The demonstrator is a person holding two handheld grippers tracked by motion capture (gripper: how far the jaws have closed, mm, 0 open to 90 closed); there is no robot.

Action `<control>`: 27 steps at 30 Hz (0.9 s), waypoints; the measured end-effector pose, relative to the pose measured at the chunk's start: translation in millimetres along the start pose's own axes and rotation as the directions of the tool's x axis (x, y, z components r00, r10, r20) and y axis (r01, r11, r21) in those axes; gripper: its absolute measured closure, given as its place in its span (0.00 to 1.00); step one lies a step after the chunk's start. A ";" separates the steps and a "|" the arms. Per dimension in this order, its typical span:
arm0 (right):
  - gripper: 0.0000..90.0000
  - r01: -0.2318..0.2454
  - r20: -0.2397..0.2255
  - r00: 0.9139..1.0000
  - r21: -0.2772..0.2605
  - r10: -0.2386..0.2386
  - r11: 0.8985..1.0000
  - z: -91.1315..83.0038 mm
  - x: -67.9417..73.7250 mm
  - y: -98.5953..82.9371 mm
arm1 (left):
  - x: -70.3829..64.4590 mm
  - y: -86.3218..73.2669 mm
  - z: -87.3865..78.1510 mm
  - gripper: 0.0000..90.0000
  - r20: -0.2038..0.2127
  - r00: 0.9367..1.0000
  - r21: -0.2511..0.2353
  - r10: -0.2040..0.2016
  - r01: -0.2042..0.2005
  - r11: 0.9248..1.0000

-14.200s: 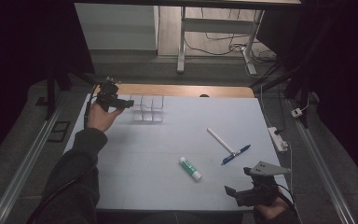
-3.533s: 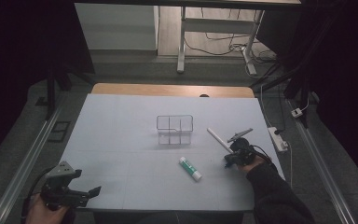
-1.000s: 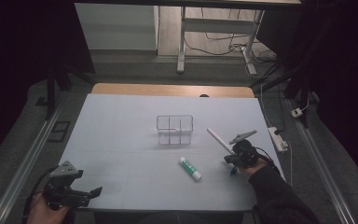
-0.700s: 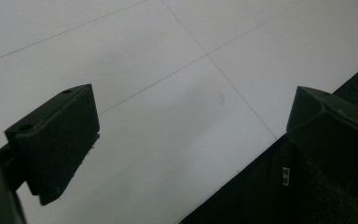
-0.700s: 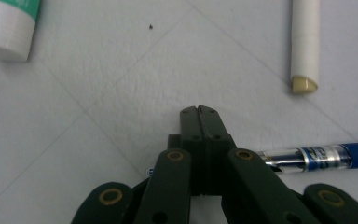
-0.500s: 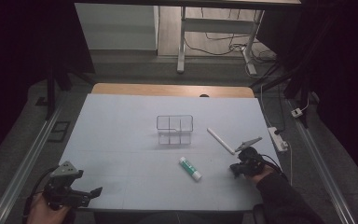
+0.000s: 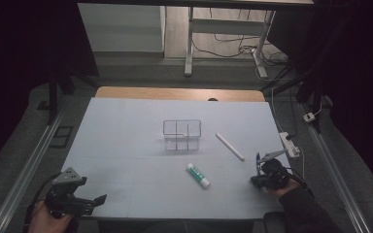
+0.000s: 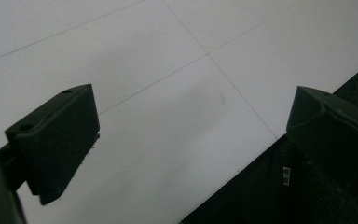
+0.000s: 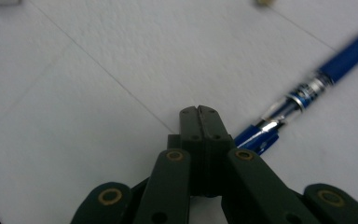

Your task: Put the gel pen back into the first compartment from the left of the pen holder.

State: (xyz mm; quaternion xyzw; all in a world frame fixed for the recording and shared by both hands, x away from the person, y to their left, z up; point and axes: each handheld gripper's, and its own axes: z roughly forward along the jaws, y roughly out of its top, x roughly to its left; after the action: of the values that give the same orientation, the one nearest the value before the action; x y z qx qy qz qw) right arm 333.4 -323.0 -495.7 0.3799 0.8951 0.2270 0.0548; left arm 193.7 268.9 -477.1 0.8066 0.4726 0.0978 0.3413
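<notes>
Blue pen point(image 9: 292, 100) near end hidden behind right tongs point(image 9: 199, 112); far end blurred, cut by frame edge.

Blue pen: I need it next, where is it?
The blue pen lies on the table's right near edge, beside the shut right gripper.

two black hand-held grippers, one in each of the person's hands. the left gripper point(image 7: 80, 201) carries a grey three-cornered plate on top and has blocky matt black jaws with small screw holes. the right gripper point(image 9: 199, 114) has black linkage arms joined by brass-coloured rivets. a dark sleeve point(image 7: 298, 211) covers the right forearm; black cables trail from both grippers.
</notes>
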 end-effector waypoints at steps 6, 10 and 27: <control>0.99 -0.034 0.043 0.999 0.011 0.033 0.999 -12.8 -11.7 -17.5 | -0.2 0.1 0.2 0.03 -0.002 1.000 0.001 -0.001 0.001 1.000; 0.99 -0.060 0.055 0.997 0.007 0.059 0.998 -17.8 -17.9 -24.5 | -0.1 0.2 0.3 0.03 -0.002 1.000 0.002 -0.002 0.002 1.000; 0.12 -0.153 0.177 0.970 -0.095 0.168 0.984 -14.5 -36.7 23.9 | 1.4 -0.4 -0.7 0.03 0.008 1.000 -0.007 -0.008 0.008 1.000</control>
State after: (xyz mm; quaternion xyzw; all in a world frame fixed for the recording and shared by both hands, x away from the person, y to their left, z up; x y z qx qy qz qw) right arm 371.0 -339.7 -474.7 0.4681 0.8425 0.2305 0.1341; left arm 193.8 270.5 -477.0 0.8038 0.4743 0.0947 0.3463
